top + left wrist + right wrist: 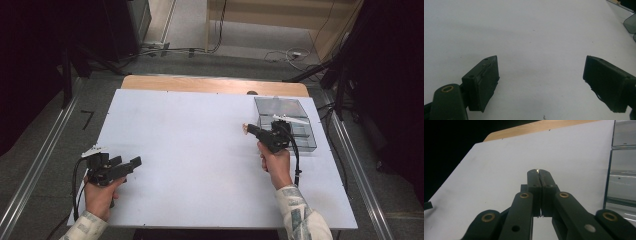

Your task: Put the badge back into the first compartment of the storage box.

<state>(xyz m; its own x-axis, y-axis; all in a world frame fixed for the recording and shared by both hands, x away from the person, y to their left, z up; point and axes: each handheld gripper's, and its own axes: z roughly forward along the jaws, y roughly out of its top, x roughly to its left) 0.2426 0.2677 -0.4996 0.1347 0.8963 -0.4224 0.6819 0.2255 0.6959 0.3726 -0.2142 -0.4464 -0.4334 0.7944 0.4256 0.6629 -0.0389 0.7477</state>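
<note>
My right gripper (249,130) hovers over the right half of the white table top (190,145), pointing left, just left of a clear plastic box (282,107). Its jaws are pressed together, and a tiny tan piece (245,128) sticks out at their tip; in the right gripper view that piece is a small yellowish speck (538,170) at my right gripper's (539,171) tip. My left gripper (127,162) rests low near the front left corner, jaws spread wide with nothing between them. In the left gripper view my left gripper (541,60) frames bare white surface.
The clear box (622,165) has several compartments and stands at the back right of the board; its edge (630,23) appears far off in the left gripper view. A wooden strip (215,84) borders the far side. Dark stands and cables surround the table.
</note>
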